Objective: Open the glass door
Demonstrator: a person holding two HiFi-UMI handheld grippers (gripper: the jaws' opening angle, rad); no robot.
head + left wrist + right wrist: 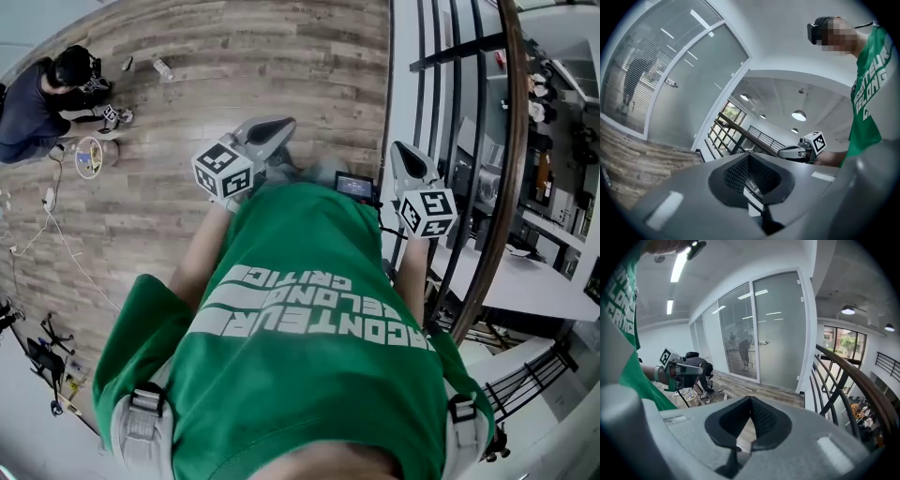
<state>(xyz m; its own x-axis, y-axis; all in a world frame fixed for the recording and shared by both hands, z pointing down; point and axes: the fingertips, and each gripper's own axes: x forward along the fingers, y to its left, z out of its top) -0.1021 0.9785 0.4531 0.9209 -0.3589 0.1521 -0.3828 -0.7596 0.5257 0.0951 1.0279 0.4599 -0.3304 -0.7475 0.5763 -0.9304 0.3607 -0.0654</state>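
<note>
**Both grippers shut, glass door past the railing**

You held the left gripper [750,157] and the right gripper [751,399] up in front of your chest, each with its fingers pressed together on nothing. The railing [843,376] ran along your right side, with the right gripper near it. The frosted glass door [780,329] stood closed just past the railing's far end, well apart from both grippers.
</note>
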